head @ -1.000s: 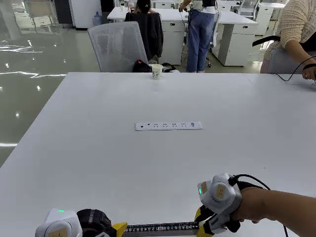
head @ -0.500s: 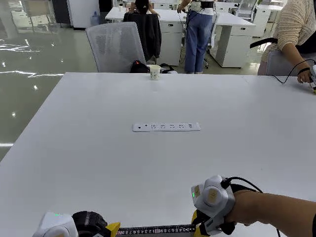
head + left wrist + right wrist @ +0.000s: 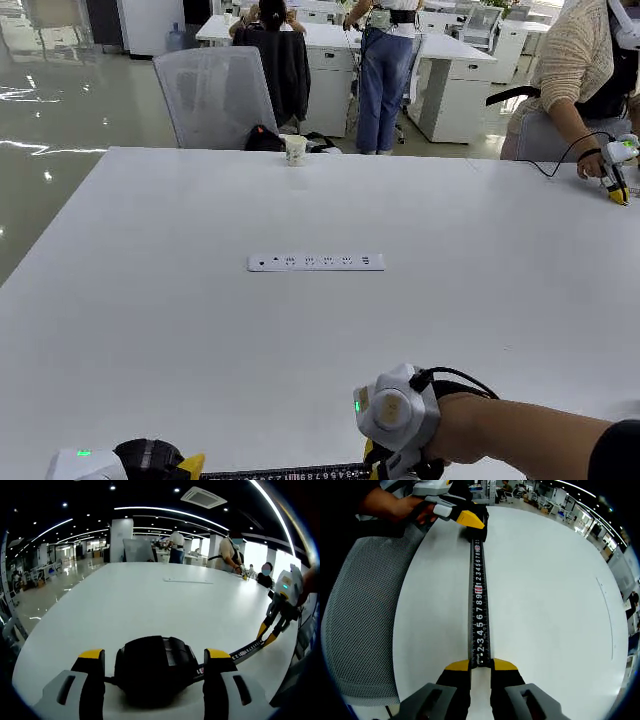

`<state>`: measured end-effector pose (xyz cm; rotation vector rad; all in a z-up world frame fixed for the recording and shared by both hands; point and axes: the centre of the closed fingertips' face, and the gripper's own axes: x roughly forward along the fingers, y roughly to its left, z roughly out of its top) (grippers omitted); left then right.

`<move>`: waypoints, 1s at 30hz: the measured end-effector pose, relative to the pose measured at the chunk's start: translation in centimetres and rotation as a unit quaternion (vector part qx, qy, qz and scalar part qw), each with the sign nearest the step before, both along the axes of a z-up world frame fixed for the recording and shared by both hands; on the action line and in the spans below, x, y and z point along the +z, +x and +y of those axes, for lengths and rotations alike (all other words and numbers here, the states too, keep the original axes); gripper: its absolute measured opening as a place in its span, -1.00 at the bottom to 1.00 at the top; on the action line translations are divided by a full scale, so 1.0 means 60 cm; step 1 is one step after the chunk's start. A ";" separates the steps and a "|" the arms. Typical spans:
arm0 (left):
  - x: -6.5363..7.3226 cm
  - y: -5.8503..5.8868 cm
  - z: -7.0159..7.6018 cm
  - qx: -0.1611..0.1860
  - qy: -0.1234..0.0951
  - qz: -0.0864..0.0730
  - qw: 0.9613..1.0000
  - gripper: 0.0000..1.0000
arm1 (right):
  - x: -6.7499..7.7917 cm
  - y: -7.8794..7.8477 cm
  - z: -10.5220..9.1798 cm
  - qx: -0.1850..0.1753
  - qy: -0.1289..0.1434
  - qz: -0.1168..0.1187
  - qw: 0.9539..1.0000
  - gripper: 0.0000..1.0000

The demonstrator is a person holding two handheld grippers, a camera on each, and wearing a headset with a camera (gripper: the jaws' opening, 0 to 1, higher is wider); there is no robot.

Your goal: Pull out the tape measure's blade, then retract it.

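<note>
The black tape measure case (image 3: 155,667) sits between the yellow-tipped jaws of my left gripper (image 3: 155,655), which is shut on it. In the head view the case (image 3: 145,456) and left gripper (image 3: 185,466) lie at the bottom left edge. The blade (image 3: 479,605) runs out flat over the white table, numbers up. My right gripper (image 3: 481,666) is shut on the blade's tip. The blade (image 3: 285,472) spans from the case to the right gripper (image 3: 372,468) at the table's near edge. The right gripper (image 3: 270,630) also appears at the blade's far end in the left gripper view.
A white power strip (image 3: 315,262) lies mid-table and a paper cup (image 3: 295,149) stands at the far edge of the table (image 3: 200,330). A grey mesh chair (image 3: 365,610) is beside the near edge. At the far right a person (image 3: 575,70) holds another gripper.
The head camera has tilted and shifted. Both grippers have drifted a little to the left along the near edge, still holding case and blade tip. The pulled-out length looks about the same.
</note>
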<state>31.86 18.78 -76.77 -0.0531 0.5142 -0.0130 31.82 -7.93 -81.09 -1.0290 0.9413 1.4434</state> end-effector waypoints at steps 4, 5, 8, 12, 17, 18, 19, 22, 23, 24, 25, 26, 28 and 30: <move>0.002 0.000 -0.004 -0.002 0.006 -0.004 1.000 0.37 | 0.000 0.002 -0.001 -0.006 0.004 0.004 1.000 -0.78; 0.003 0.001 -0.004 -0.003 0.007 -0.004 1.000 0.31 | 0.000 0.002 -0.001 -0.008 0.006 0.005 1.000 -0.78; -0.001 0.000 -0.002 0.000 0.000 0.005 1.000 0.28 | 0.000 0.003 -0.001 -0.015 0.011 0.010 1.000 -0.78; -0.003 -0.004 -0.004 -0.005 0.011 0.012 1.000 0.27 | 0.000 0.003 -0.002 -0.018 0.017 0.013 1.000 -0.78; -0.005 -0.002 -0.007 -0.015 0.028 0.031 0.999 0.23 | 0.000 0.002 -0.001 -0.019 0.019 0.013 1.000 -0.78; -0.006 -0.002 -0.007 -0.016 0.029 0.033 0.999 0.22 | 0.000 0.002 0.000 -0.018 0.019 0.012 1.000 -0.78; -0.007 -0.002 -0.006 -0.017 0.028 0.035 0.999 0.22 | 0.000 0.003 0.001 -0.018 0.019 0.012 1.000 -0.78; -0.009 -0.003 -0.006 -0.019 0.024 0.035 0.999 0.22 | 0.000 0.003 0.002 -0.020 0.020 0.013 0.999 -0.78; -0.009 -0.003 -0.005 -0.019 0.024 0.036 0.999 0.22 | 0.001 0.004 0.003 -0.021 0.021 0.014 0.999 -0.78; -0.009 -0.003 -0.006 -0.020 0.023 0.036 0.999 0.22 | 0.001 0.004 0.003 -0.021 0.021 0.014 0.999 -0.78; -0.009 -0.003 -0.006 -0.020 0.023 0.037 0.999 0.22 | 0.002 0.003 0.004 -0.020 0.021 0.014 0.999 -0.78; -0.009 -0.002 -0.006 -0.021 0.023 0.038 0.999 0.23 | 0.001 0.003 0.004 -0.021 0.019 0.014 0.999 -0.78; -0.009 -0.002 -0.006 -0.021 0.023 0.039 0.999 0.22 | 0.000 0.004 0.005 -0.023 0.017 0.015 0.999 -0.78; -0.009 -0.002 -0.006 -0.023 0.025 0.036 0.999 0.22 | -0.001 0.003 0.006 -0.018 0.010 0.013 1.000 -0.78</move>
